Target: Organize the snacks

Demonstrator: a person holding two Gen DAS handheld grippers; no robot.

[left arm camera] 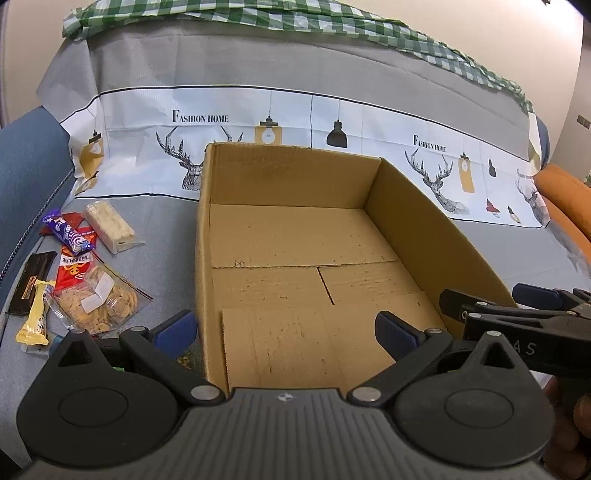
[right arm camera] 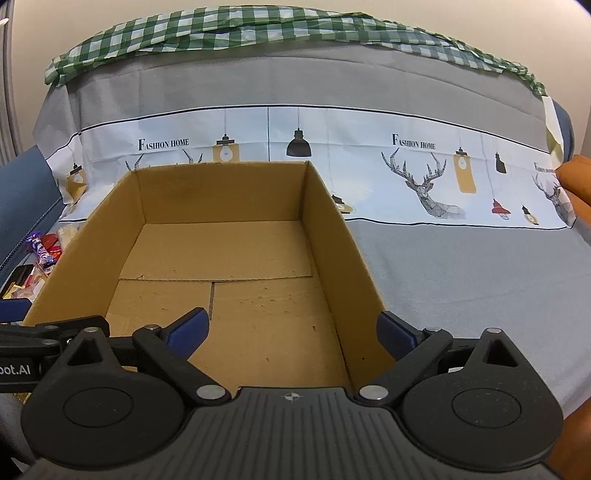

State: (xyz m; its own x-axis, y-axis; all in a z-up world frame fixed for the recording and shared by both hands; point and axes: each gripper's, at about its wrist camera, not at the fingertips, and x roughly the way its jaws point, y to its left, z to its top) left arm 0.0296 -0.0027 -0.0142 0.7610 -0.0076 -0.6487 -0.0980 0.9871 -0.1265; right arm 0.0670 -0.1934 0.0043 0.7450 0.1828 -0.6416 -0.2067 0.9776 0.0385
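Observation:
An open, empty cardboard box stands on the grey sofa cover; it also shows in the right wrist view. Snacks lie left of it: a clear cookie bag, a white wafer pack, a purple wrapper, a red packet, a yellow bar and a black bar. My left gripper is open, straddling the box's left wall near its front. My right gripper is open, straddling the box's right wall. The snacks show partly in the right wrist view.
The sofa backrest carries a printed cover and a green checked cloth. A blue armrest borders the snacks on the left. An orange cushion sits at the right. The right gripper's body shows beside the box.

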